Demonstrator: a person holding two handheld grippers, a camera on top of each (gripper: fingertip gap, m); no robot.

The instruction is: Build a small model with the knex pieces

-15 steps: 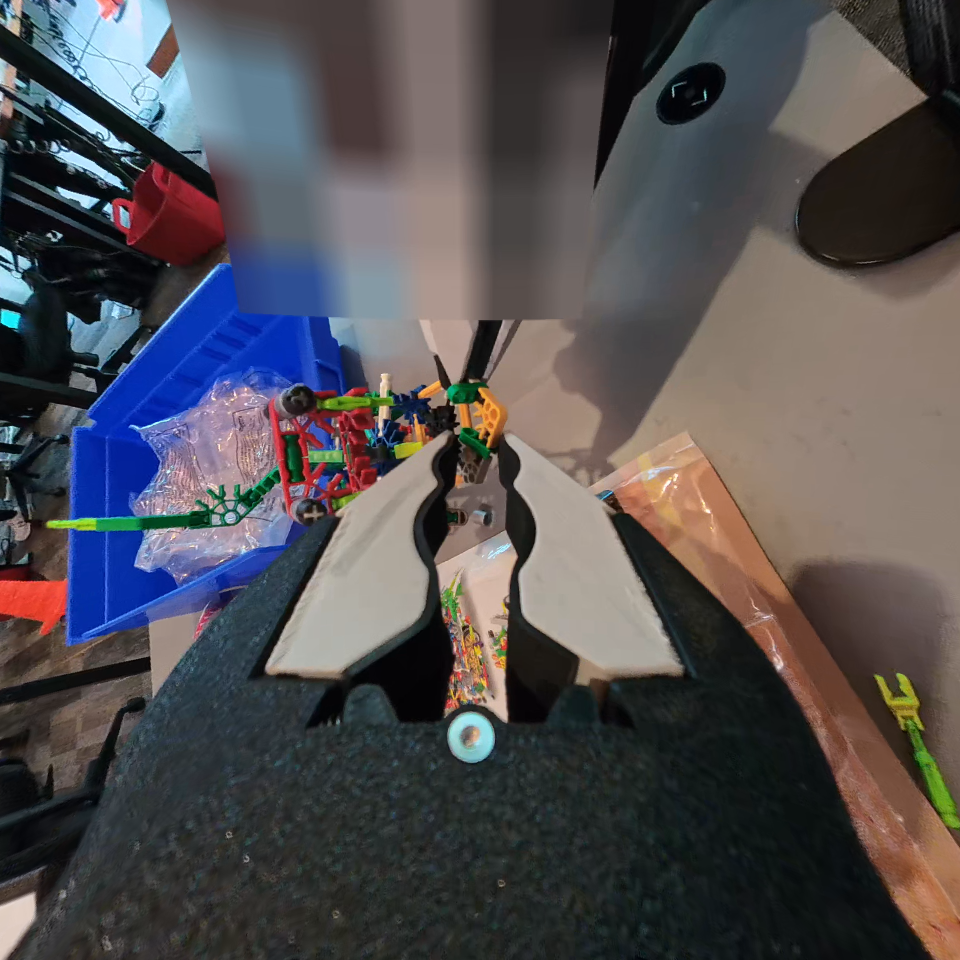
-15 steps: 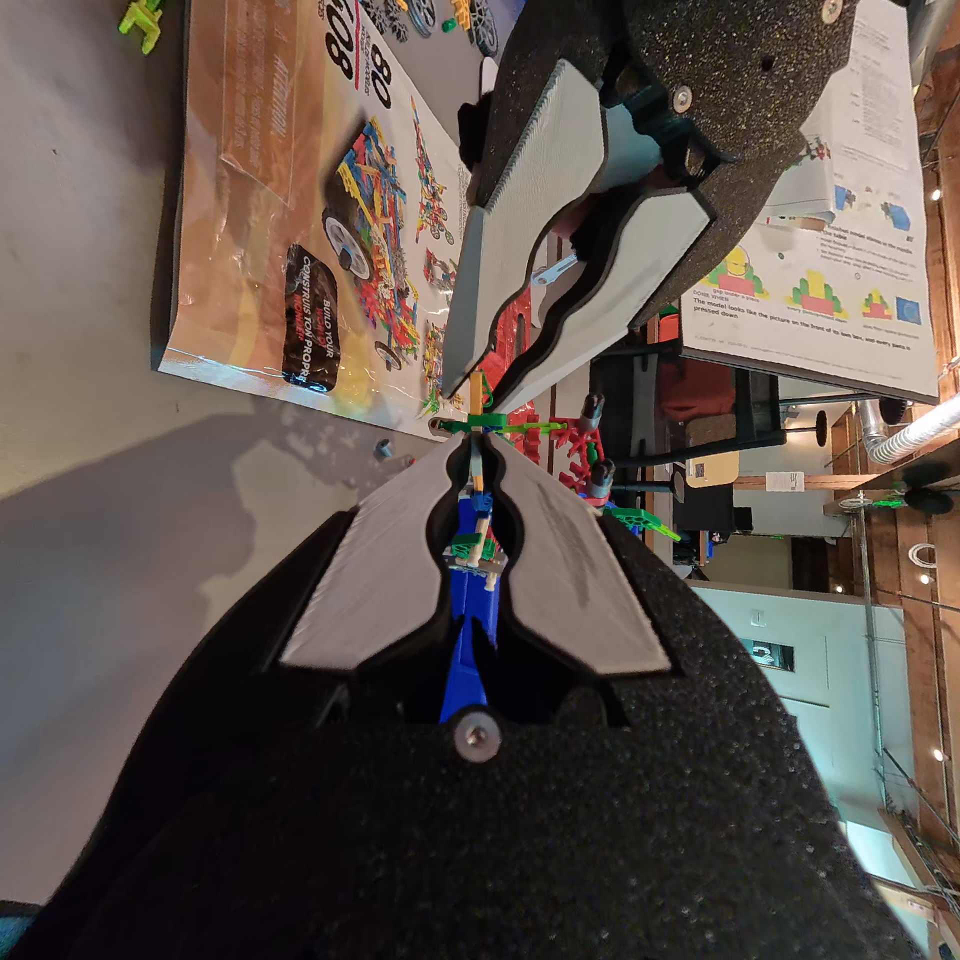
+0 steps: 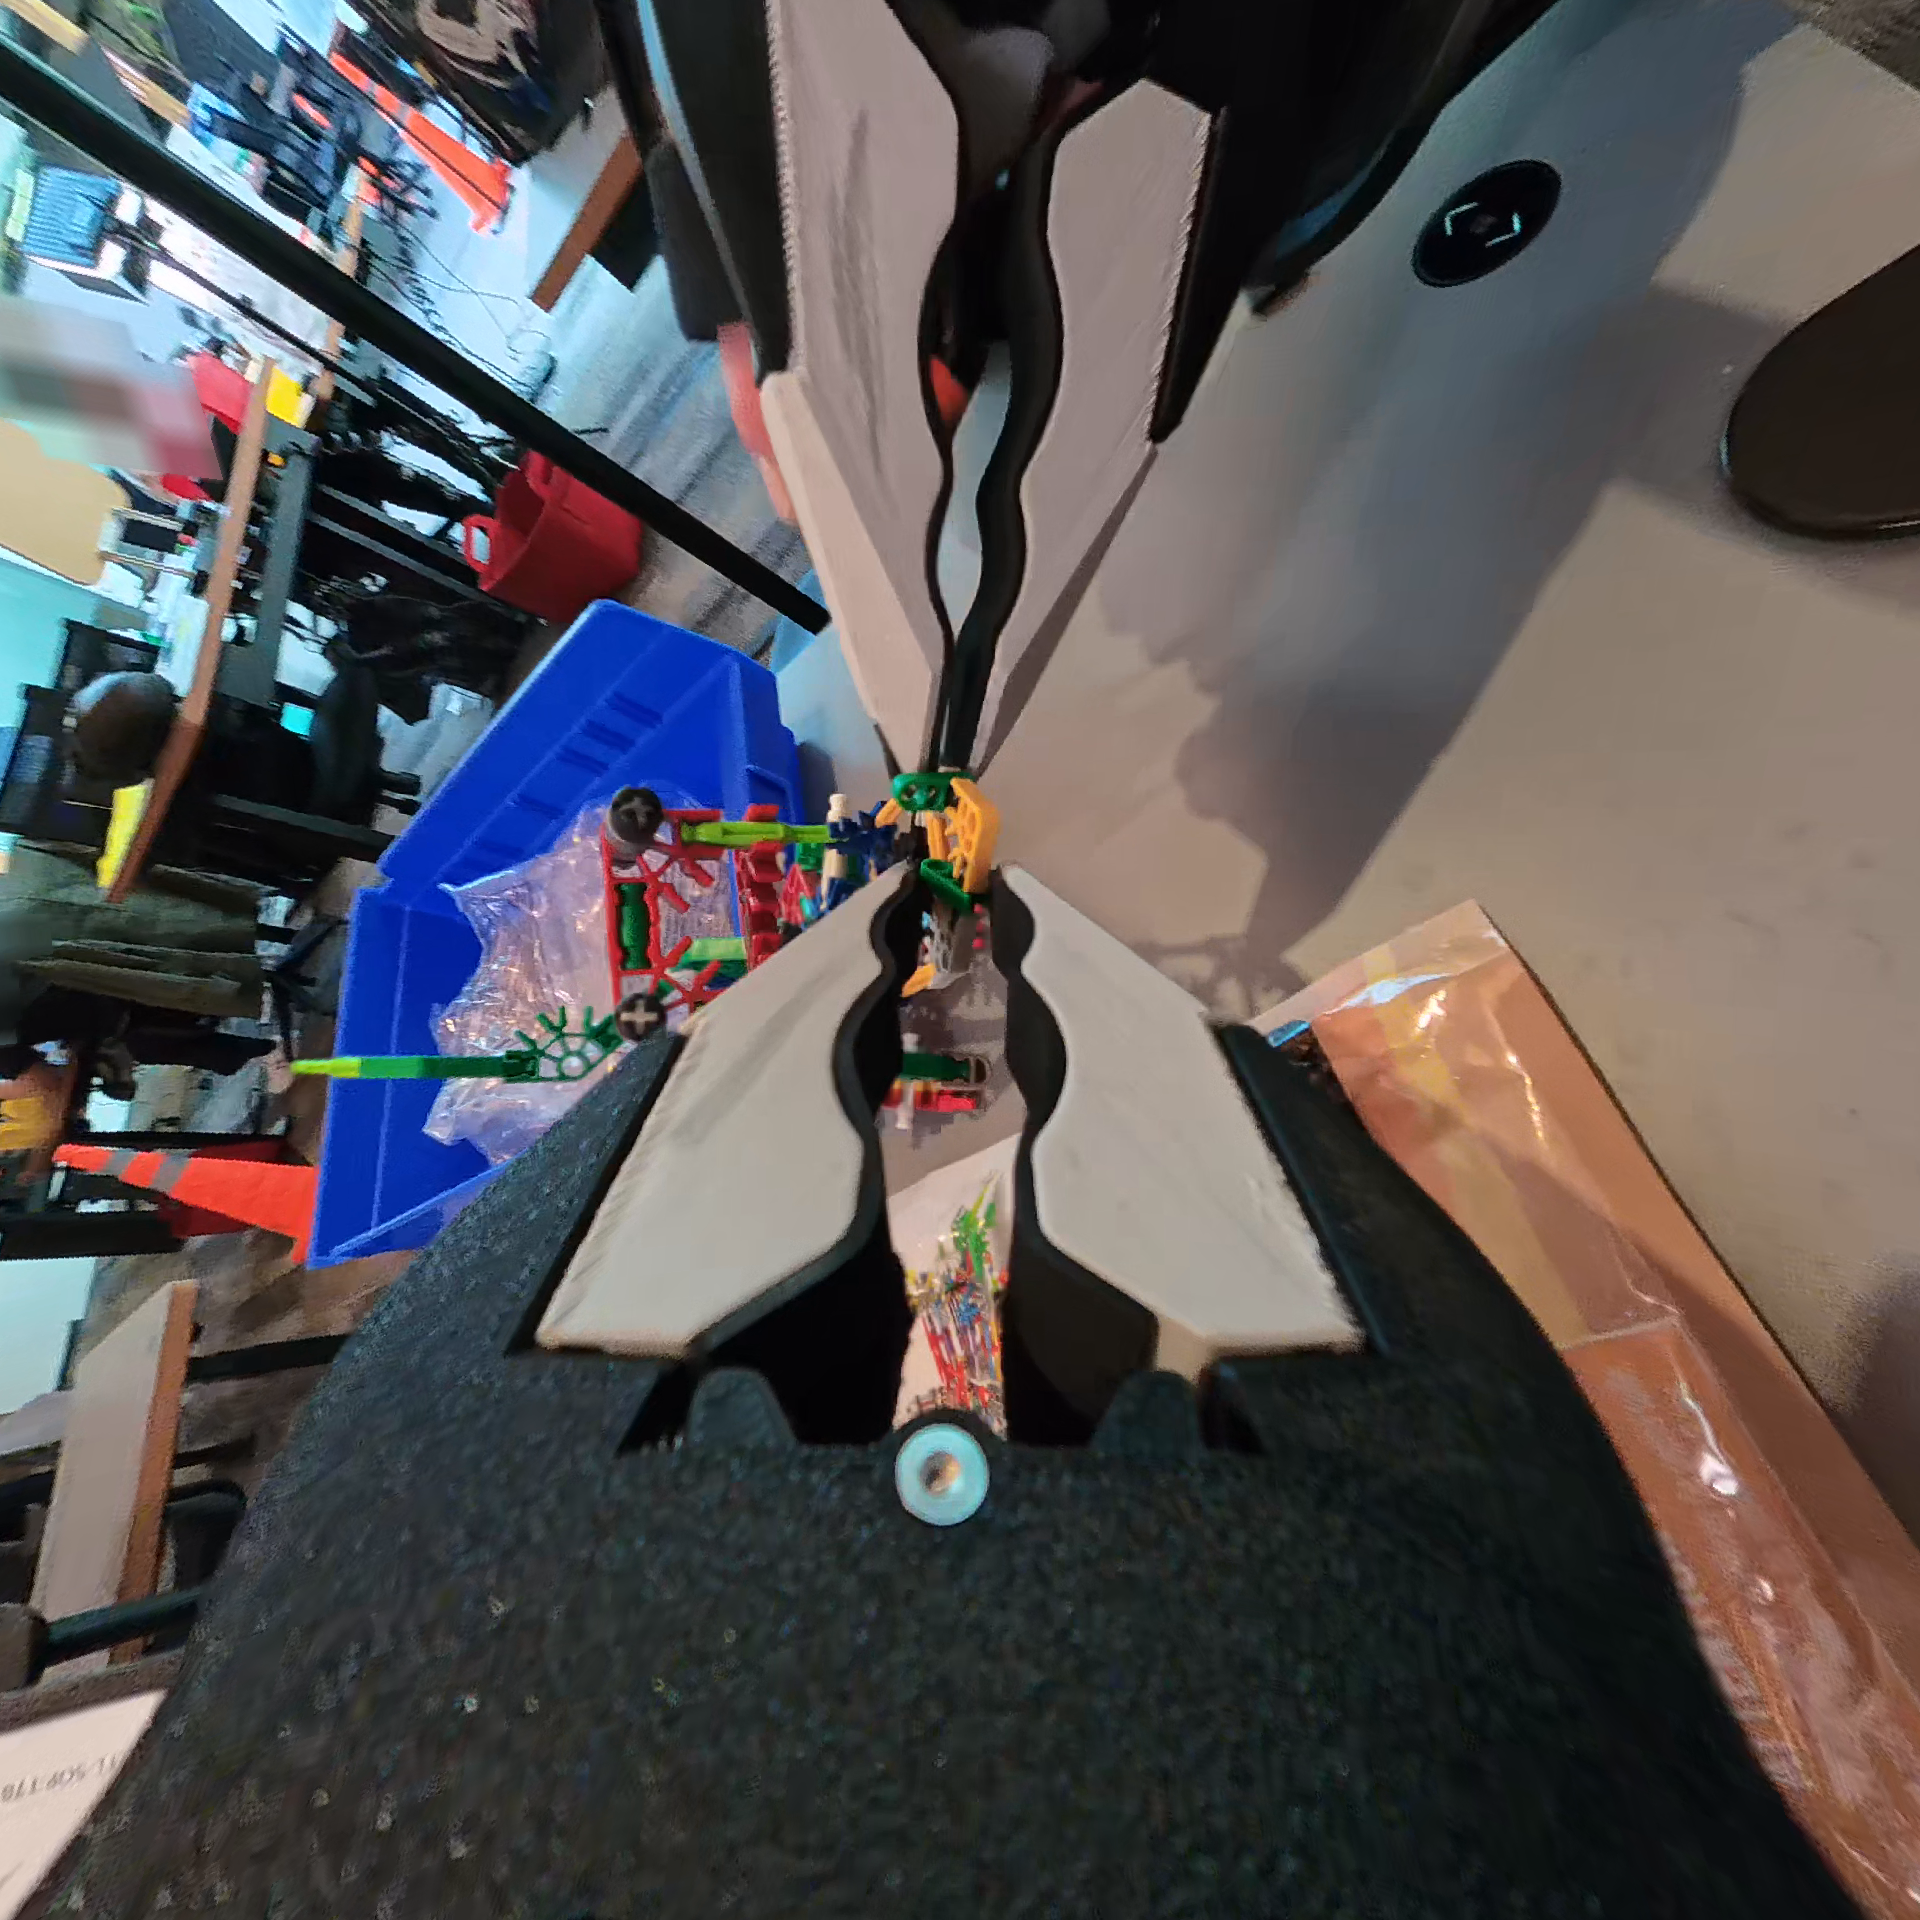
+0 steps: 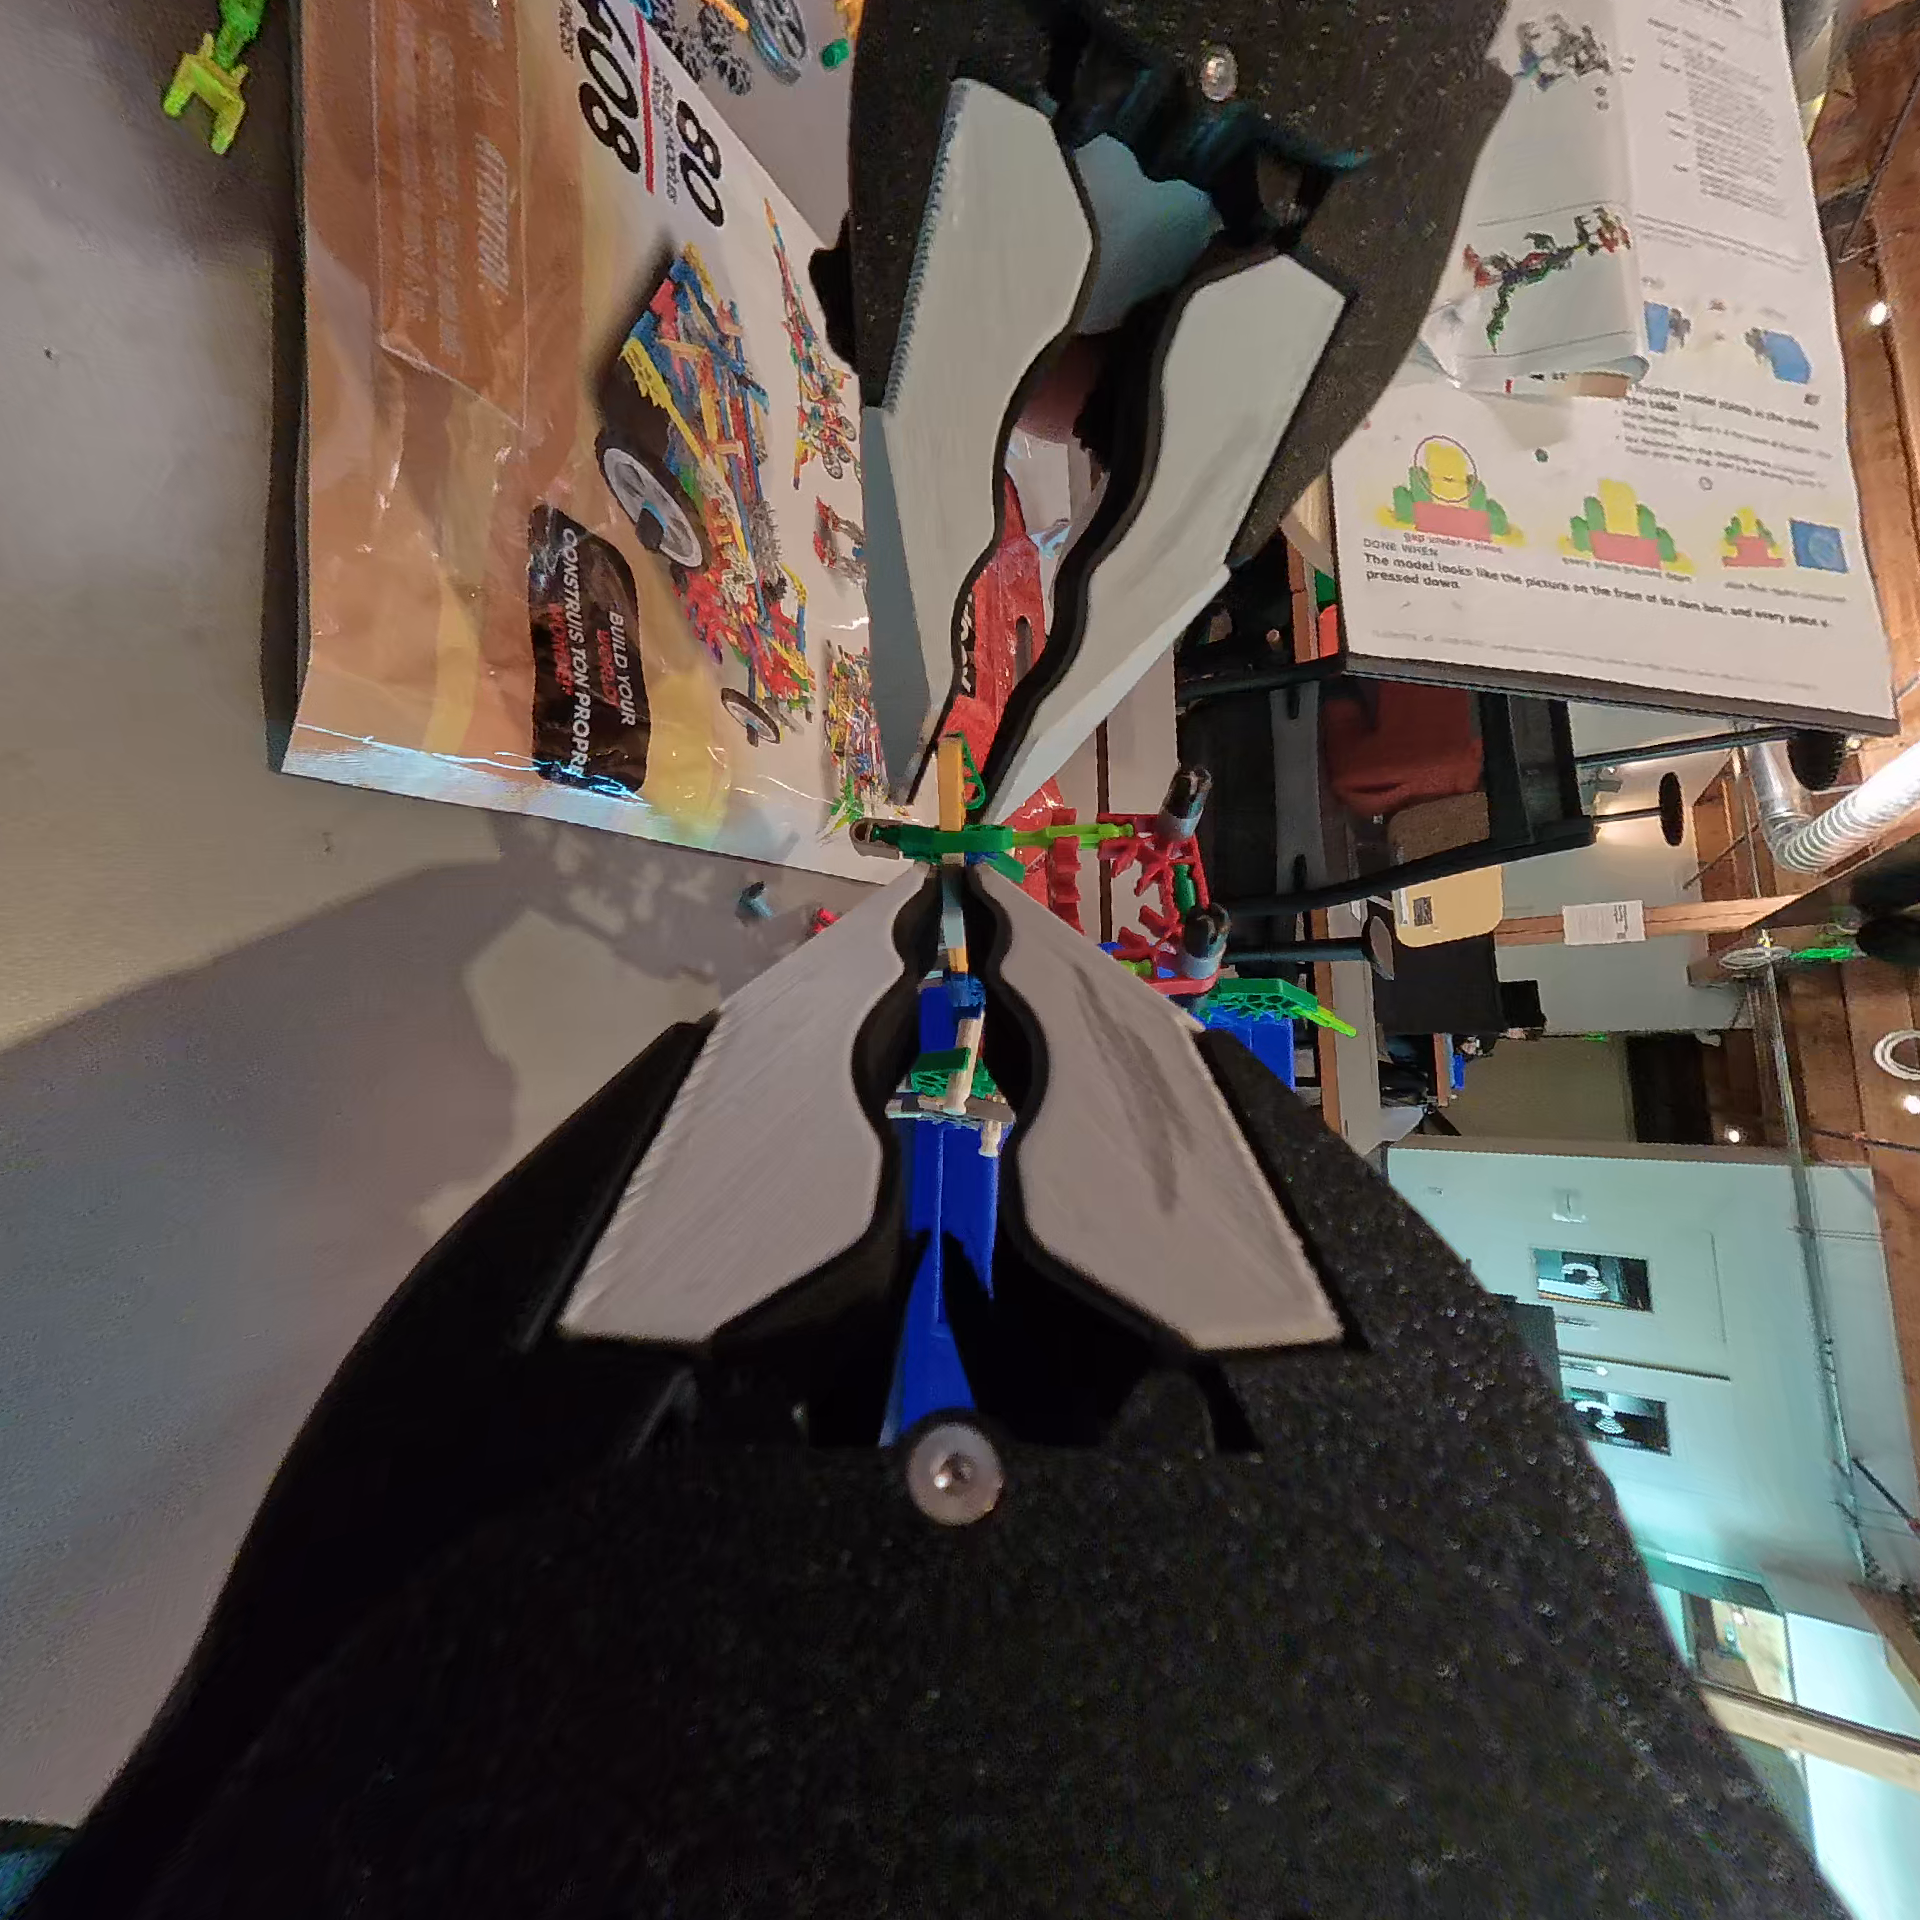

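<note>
A toy model of coloured plastic rods and connectors [image 3: 727, 894], red, green, blue and yellow with small black wheels, is held in the air between both grippers. My left gripper [image 3: 948, 883] is shut on its yellow and green connector end [image 3: 966, 831]. My right gripper [image 4: 951, 878] is shut on a thin yellow and blue rod [image 4: 954, 935] of the same model. The two grippers meet tip to tip: the right one [image 3: 951, 764] comes from above in the left wrist view, and the left one [image 4: 945, 779] does so in the right wrist view.
A blue bin [image 3: 582, 769] holding a clear plastic bag [image 3: 509, 935] stands beyond the model. A glossy printed box [image 4: 468, 468] lies on the grey table [image 4: 208, 1039], with a lime piece [image 4: 213, 78], small loose parts [image 4: 756, 902] and a printed sheet [image 4: 1662, 468] nearby. Both grippers' tips are close together, under 4 cm apart. The lime piece [image 4: 213, 78] is about 20 centimeters from both grippers' fingertips.
Both grippers keep their hold on the model. The left wrist view has swung so the right gripper fills its top; the left gripper looks slightly rolled in the right wrist view.
</note>
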